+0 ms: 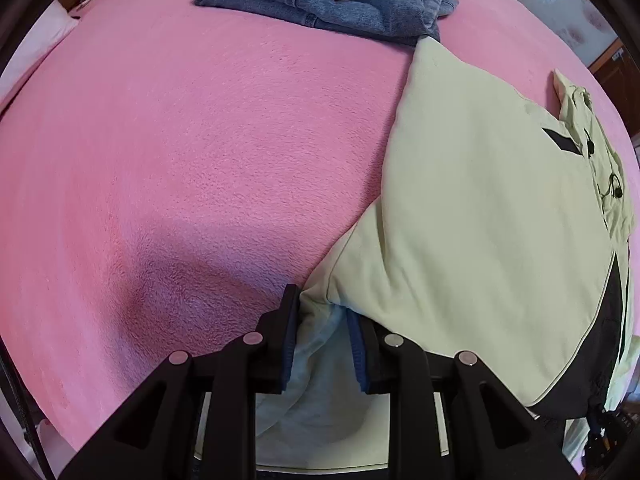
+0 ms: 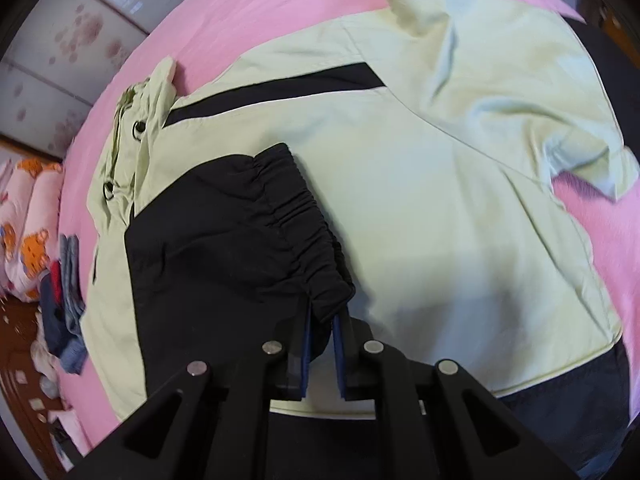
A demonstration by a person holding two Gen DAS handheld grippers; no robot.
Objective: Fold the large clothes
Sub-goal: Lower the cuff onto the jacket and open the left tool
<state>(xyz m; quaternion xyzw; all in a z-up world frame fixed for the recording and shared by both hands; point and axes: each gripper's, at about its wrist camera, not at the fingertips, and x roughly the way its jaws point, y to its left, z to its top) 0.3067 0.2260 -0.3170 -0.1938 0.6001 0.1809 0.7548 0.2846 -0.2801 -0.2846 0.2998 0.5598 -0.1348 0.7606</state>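
Far left in the left wrist view there's bare pink blanket (image 1: 180, 152), w/ a heap of blue denim (image 1: 320, 4) at the far edge, well apart from the work. Near centre, the left gripper (image 1: 322, 328) is pinching a bunched pale edge of the light-green jacket (image 1: 480, 200), jaws narrowed onto the fabric, which spills down between them toward the camera. The jacket body lies flat on the blanket to the right, running from near to far, w/ its black diagonal stripe (image 1: 560, 140) and drawcord hood (image 1: 600, 152) at the far right. In the right wrist view the hood (image 2: 132, 128) sits at the left, cartoon-print bedding (image 2: 28, 216) beyond the bed edge past it. Near centre, the right gripper (image 2: 320, 316) is clamped on the black elastic cuff (image 2: 304, 216) of a black sleeve (image 2: 200, 248), which lies folded across the jacket's pale back; jaws almost together w/ the gathered cuff between them. A rumpled pale sleeve (image 2: 540, 92) lies at the far right, partly blurred. Judgement: step in hand looks like laying the sleeve and side panel inward over the back. To do it well, keep both pinches firm, move both hands together so the fold line stays straight, set the cuff down flat inside the jacket outline, then let go low so nothing springs back. Main risk: slick fabric slipping, or dragging the body layer off square.
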